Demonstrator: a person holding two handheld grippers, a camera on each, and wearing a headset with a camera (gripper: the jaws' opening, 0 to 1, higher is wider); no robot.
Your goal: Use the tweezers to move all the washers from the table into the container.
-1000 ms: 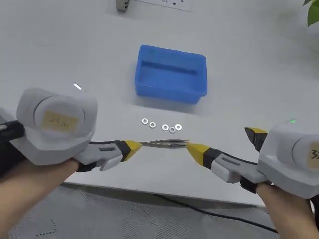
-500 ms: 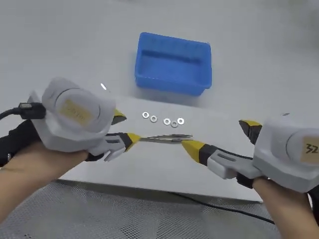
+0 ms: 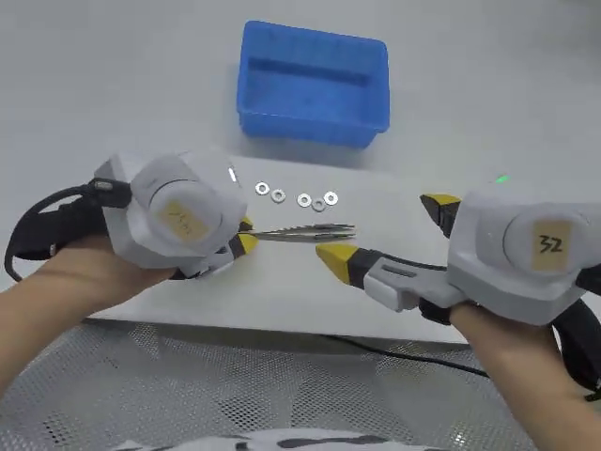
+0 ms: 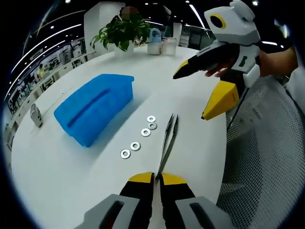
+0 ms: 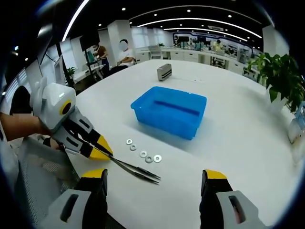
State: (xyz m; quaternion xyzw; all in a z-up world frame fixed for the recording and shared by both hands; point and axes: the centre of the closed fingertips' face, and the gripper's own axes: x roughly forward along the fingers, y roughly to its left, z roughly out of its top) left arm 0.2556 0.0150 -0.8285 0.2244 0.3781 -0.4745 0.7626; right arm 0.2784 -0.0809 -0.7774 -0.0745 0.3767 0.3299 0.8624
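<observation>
Left gripper (image 3: pixel 246 237) is pinching the tweezers (image 3: pixel 305 232) by their back end; right gripper (image 3: pixel 380 226) (tagged "32") is gaping wide.
Five washers (image 3: pixel 304 200) are lying in a row on the table (image 3: pixel 470 94) between the tweezers and the blue container (image 3: pixel 310 127). The left tag is reading perhaps "23", blurred. The right gripper view is showing a plant (image 5: pixel 279 71).

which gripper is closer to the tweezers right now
Left. The left gripper is shut on the back end of the tweezers, holding them. The right gripper is open near their pointed tips, not touching them.
</observation>
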